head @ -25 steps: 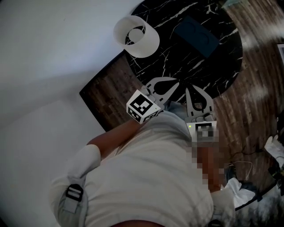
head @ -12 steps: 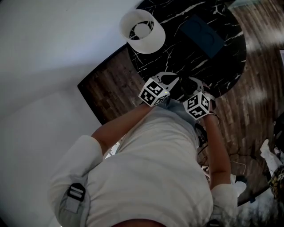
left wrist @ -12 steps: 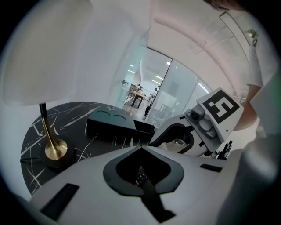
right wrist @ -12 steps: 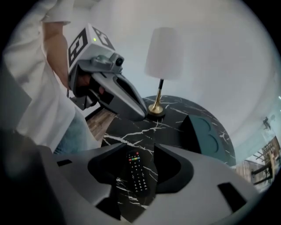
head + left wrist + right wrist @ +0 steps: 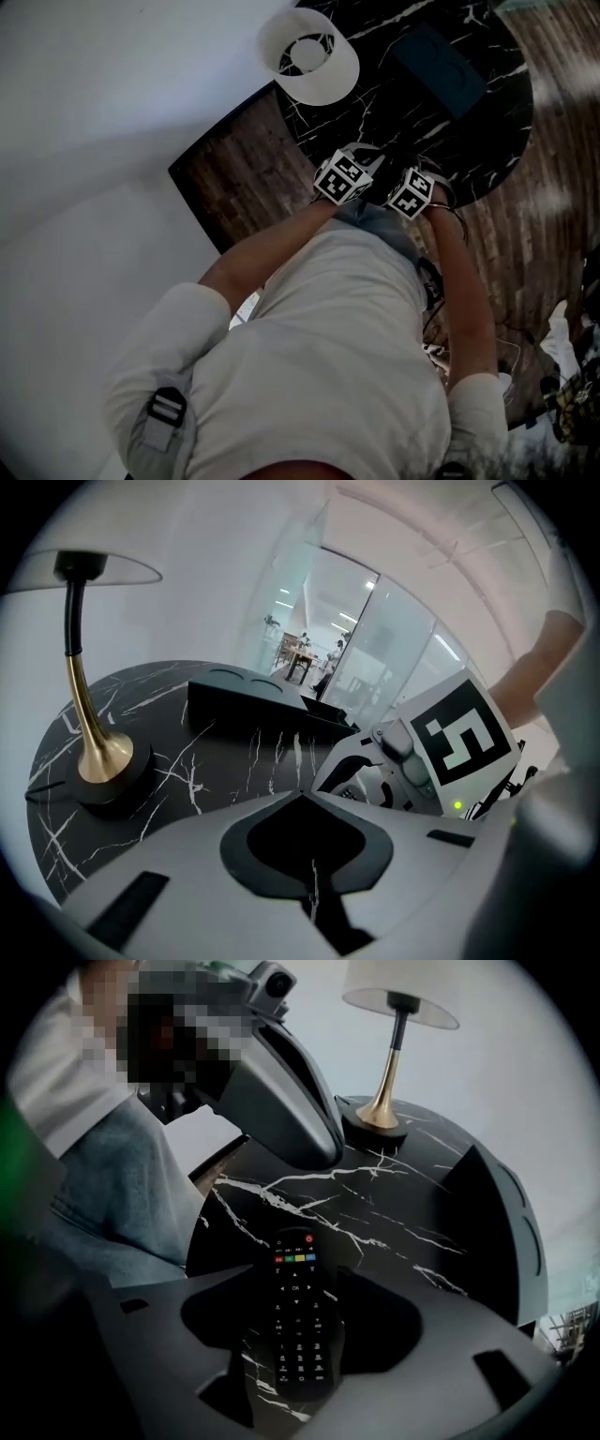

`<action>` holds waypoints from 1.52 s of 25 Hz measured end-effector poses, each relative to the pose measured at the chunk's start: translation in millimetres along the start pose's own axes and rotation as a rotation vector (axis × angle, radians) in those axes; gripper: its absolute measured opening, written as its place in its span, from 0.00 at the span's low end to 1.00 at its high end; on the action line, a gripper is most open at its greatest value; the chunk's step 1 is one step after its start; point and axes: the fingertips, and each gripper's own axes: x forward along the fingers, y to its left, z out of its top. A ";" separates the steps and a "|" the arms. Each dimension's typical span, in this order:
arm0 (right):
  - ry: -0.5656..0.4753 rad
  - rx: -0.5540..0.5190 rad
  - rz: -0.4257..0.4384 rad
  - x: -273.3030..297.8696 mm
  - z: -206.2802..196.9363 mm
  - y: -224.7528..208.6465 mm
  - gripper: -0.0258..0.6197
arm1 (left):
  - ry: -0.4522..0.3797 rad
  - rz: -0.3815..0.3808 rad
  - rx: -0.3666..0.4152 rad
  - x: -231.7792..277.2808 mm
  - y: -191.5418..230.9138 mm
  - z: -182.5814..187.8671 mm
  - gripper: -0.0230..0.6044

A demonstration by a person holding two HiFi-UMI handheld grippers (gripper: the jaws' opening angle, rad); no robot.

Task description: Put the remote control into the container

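Glossy marble table [image 5: 394, 1208], polished brass lamp stem [image 5: 79, 700].

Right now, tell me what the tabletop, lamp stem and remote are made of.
Tabletop: polished black marble or a marble-look surface, with white veins.
Lamp stem: brass-coloured metal, shiny and smoothly flared.
Remote control: probably matte black plastic, with small printed buttons.

White short-sleeved shirt [image 5: 319, 366]; grey strap [image 5: 155, 436], black buckle [image 5: 166, 406].
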 end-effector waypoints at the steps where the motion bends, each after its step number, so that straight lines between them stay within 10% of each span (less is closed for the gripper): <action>1: 0.012 -0.008 0.007 5.2 -2.2 0.4 0.40 | 0.009 0.003 0.001 3.2 2.2 -2.4 0.04; 18: 0.021 -0.065 -0.001 14.0 -7.2 8.4 0.35 | 0.043 -0.025 0.023 13.2 -4.8 -6.4 0.04; 38: -0.129 0.078 -0.254 -150.2 11.9 9.9 0.35 | -0.219 -0.154 0.111 -72.9 -83.5 95.2 0.04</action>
